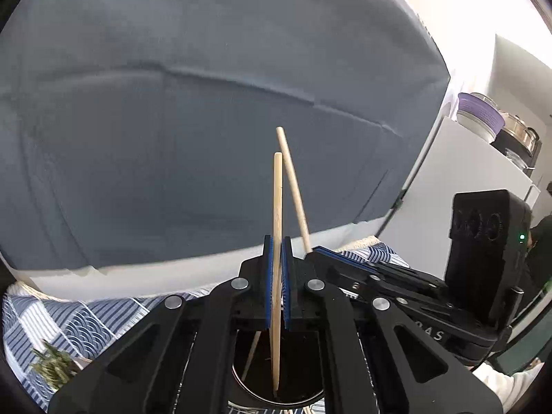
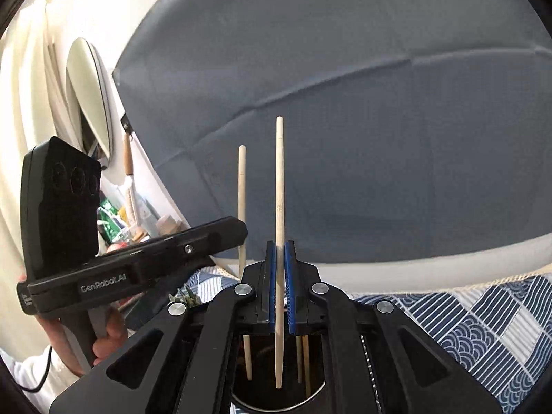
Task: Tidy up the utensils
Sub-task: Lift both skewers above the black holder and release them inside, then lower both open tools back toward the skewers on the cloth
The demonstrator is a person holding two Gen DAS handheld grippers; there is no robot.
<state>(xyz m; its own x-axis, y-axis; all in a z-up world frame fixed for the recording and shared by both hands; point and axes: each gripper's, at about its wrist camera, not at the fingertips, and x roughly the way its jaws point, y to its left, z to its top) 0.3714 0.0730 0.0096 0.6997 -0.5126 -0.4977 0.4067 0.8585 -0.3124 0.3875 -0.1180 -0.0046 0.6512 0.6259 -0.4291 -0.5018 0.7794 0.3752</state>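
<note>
Left gripper (image 1: 277, 283): jaws nearly closed on one chopstick (image 1: 277, 227), pinched at mid-length, upright, thin end down inside the holder (image 1: 303, 401).
Right gripper (image 2: 280, 286): jaws likewise nearly closed on a second chopstick (image 2: 279, 186), upright, its tip hanging within the holder (image 2: 319, 391) mouth.
Reason for hold: a mid-shaft pinch keeps each stick vertical, so it can likely drop straight into the holder without tipping.
Holder: dark round cup with a metal rim, directly below both grippers; the right view shows more sticks already standing inside.
Spacing: the grippers sit just beside each other over the same opening; the left gripper's body (image 2: 138, 262) crosses the right view.
Obstruction: the sticks already in the cup crowd the opening; the two held chopsticks are close and, by my judgement, could knock together on release.
Cloth (image 2: 476, 324): blue patterned, beneath the holder.
Backdrop (image 1: 207, 120): grey sheet behind.
Clutter (image 1: 483, 120): bowls and pots on a white unit, well apart.
Plant (image 1: 51, 365): green sprig near the cloth's edge.
</note>
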